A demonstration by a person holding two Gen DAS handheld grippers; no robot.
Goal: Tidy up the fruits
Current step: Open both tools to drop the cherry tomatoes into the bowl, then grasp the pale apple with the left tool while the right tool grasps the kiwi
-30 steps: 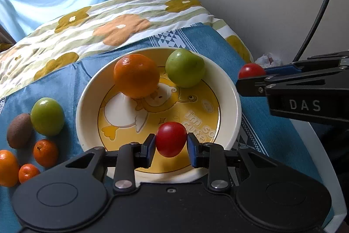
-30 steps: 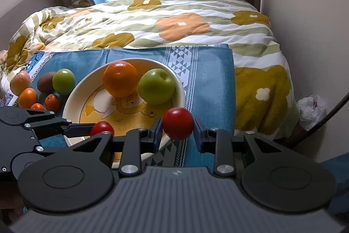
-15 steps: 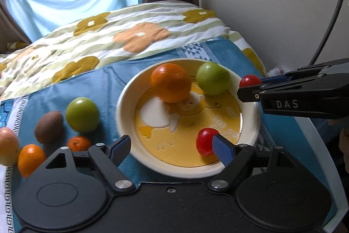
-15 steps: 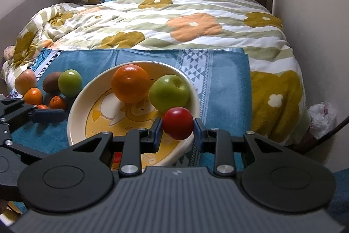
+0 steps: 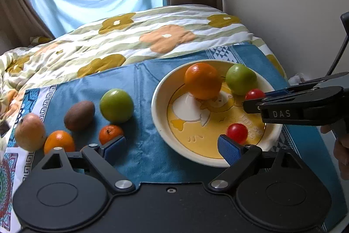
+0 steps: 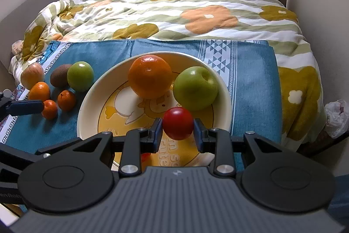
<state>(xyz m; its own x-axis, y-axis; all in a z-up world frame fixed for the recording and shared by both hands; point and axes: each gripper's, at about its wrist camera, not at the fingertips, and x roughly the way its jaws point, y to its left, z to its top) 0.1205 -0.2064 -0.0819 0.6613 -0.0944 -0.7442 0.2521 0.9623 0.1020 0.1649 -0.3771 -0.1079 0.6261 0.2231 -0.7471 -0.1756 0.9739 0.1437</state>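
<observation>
On blue cloth [image 5: 141,88] over flowered quilt [image 6: 196,14]: cream plate [image 5: 160,121] with cartoon duck print, holding one orange [image 5: 202,81], one green apple [image 5: 241,79], one red cherry tomato [image 5: 237,133] lying loose near the front rim.

Left of plate, on cloth: second green apple [image 5: 116,105], kiwi [image 5: 79,115], pale reddish apple [image 5: 29,132], three small mandarins (largest [image 5: 59,142] beside the pale apple, another [image 5: 110,133] just beyond the left gripper's pad, third [image 6: 49,109] seen only from the right wrist).

Left gripper [image 5: 172,146]: jaws just opened wide, nothing between them; right pad just in front of the loose tomato, not pressing on it.

Right gripper [image 6: 177,129]: clamped at its narrowest on a second red cherry tomato [image 6: 178,123], held above the plate's right half, just in front of the plated green apple.

Deciding relation: held tomato already over the plate, bare printed floor straight below and slightly nearer than the apple; probably a short drop, then release. Roundish fruit, no long axis to line up. For the fruit off the plate, left gripper the nearer, being empty and on that side.

Writing: "DAS" in white on the right gripper's side, left wrist view. Plate lettering partly covered (fragments only, not fully readable).
</observation>
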